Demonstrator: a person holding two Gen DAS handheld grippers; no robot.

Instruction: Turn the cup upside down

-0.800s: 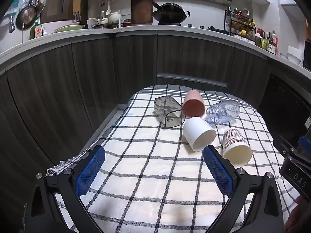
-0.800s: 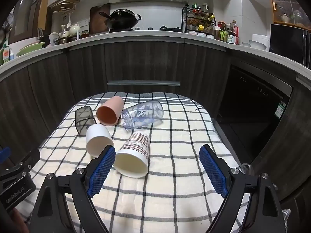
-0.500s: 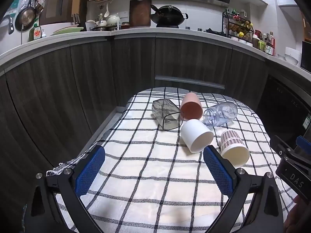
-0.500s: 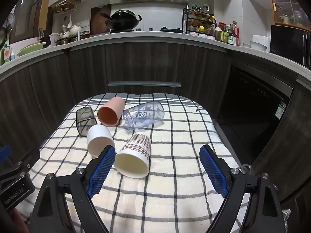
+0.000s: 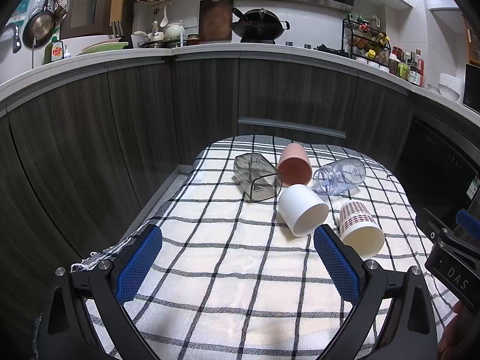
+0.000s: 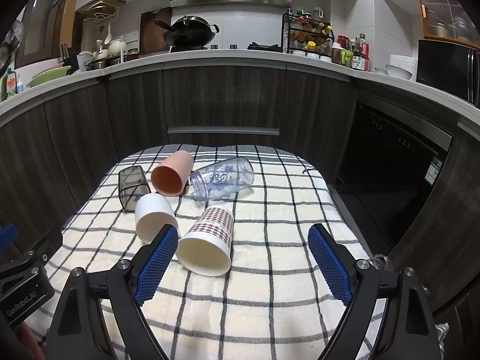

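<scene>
Checked cloth covers the desk; five cups lie toppled at twelve o'clock, so both grippers hang back, jaws spread and empty, nearest the patterned paper cup.

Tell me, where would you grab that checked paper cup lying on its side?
Across its patterned wall, around mid-body, is my guess. The checked cup lies on the cloth with its open mouth toward the right tool, which is open and nearest. Coming from above, with one finger on each side of the round wall, avoids the white cup close on its left.
</scene>
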